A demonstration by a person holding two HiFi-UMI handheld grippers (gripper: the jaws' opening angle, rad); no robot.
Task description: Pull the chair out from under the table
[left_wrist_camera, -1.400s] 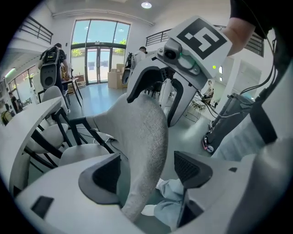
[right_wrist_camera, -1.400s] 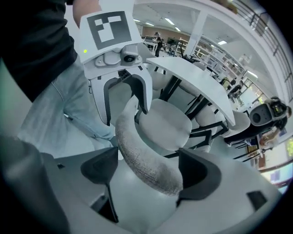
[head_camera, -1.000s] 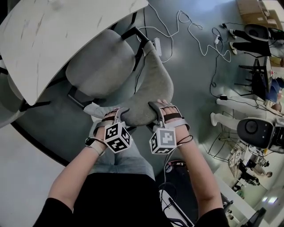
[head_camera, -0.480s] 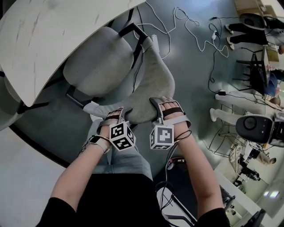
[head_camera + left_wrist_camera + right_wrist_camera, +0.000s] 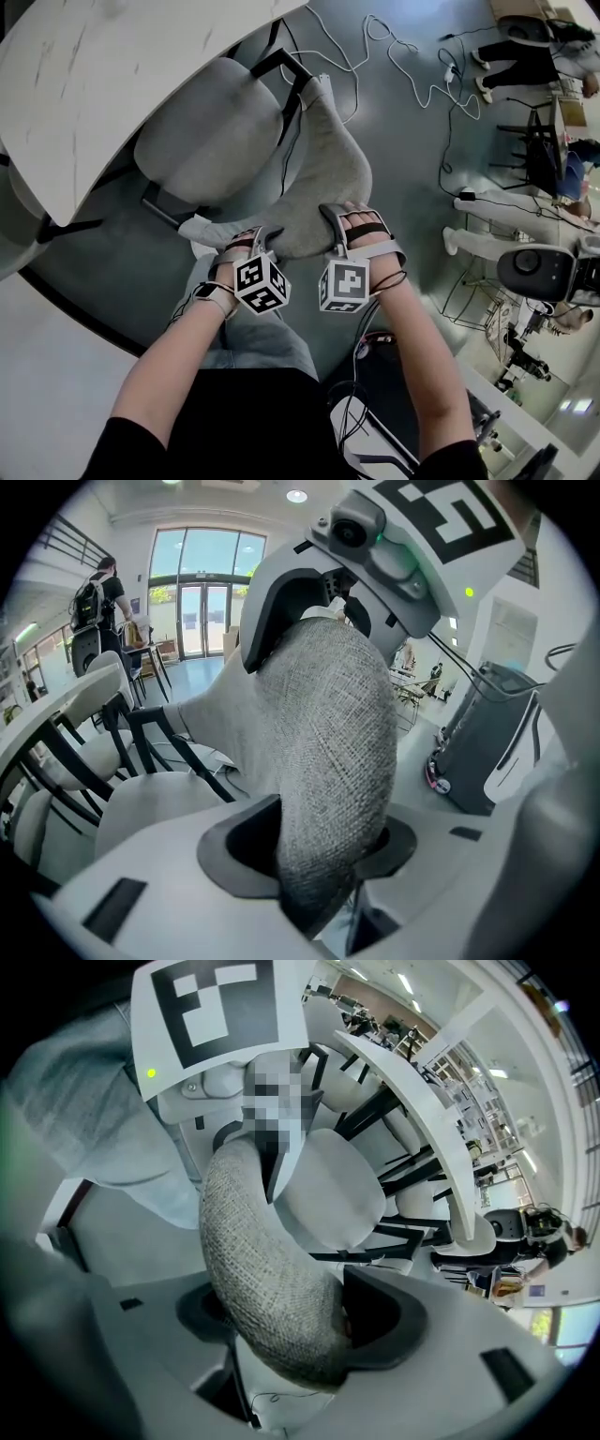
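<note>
Clamping the padded top rim of the backrest (image 5: 323,173), jaws just narrowed onto it, the left tool (image 5: 259,236) and right tool (image 5: 331,221) hold a seemingly light, rigid chair (image 5: 202,141) half tucked under the counter (image 5: 112,75).

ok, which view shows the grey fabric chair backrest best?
Head view: the whole grey fabric backrest shows, left gripper and right gripper on its top edge, jaws just closing on it. Each gripper view shows only a close woven stretch between its own jaws.

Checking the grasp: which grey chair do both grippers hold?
The nearer grey fabric chair: the left gripper and right gripper have just closed on its curved backrest; the other grey chair sits untouched.
</note>
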